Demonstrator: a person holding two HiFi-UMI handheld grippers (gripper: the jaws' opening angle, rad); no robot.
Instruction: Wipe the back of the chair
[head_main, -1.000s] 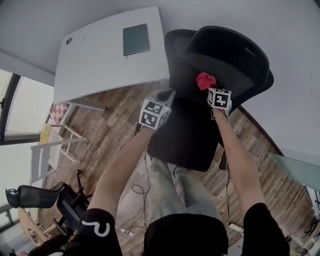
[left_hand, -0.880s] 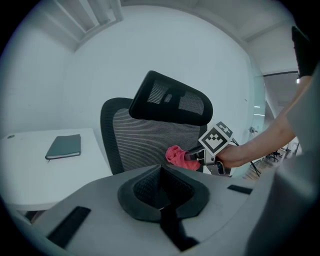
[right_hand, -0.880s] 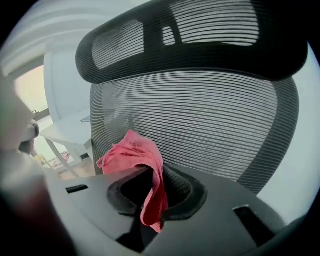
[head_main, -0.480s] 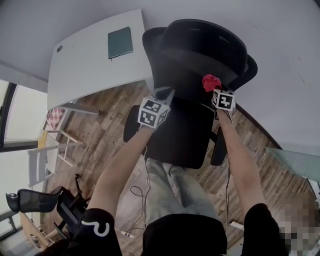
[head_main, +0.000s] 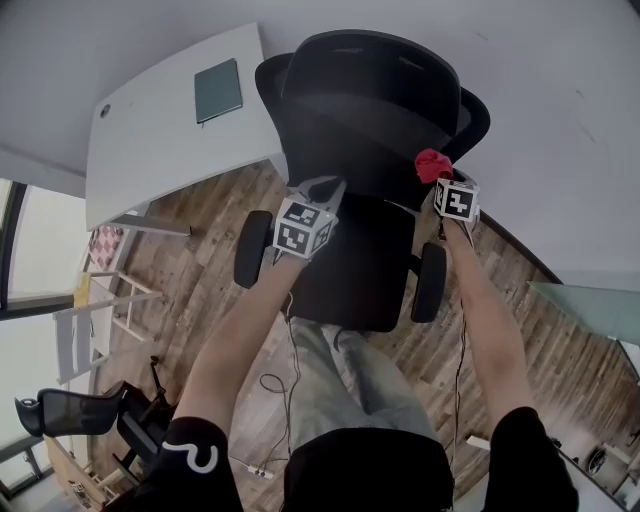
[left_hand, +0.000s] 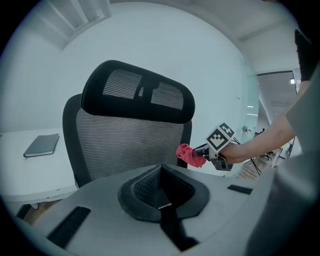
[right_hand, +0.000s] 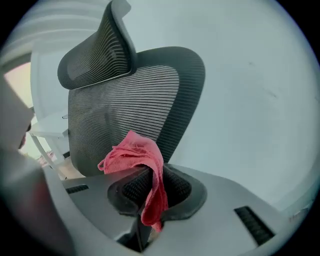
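Red cloth reached chair edge — right gripper clamps it; left gripper closed.

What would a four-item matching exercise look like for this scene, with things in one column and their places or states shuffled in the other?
Things
1. red cloth
2. notebook
3. left gripper
4. chair back

Places or states
A. black mesh, upright
B. shut, nothing in it
C. lying flat on the white desk
D. clamped in the right gripper

Pairs: 1-D, 2-C, 3-B, 4-A
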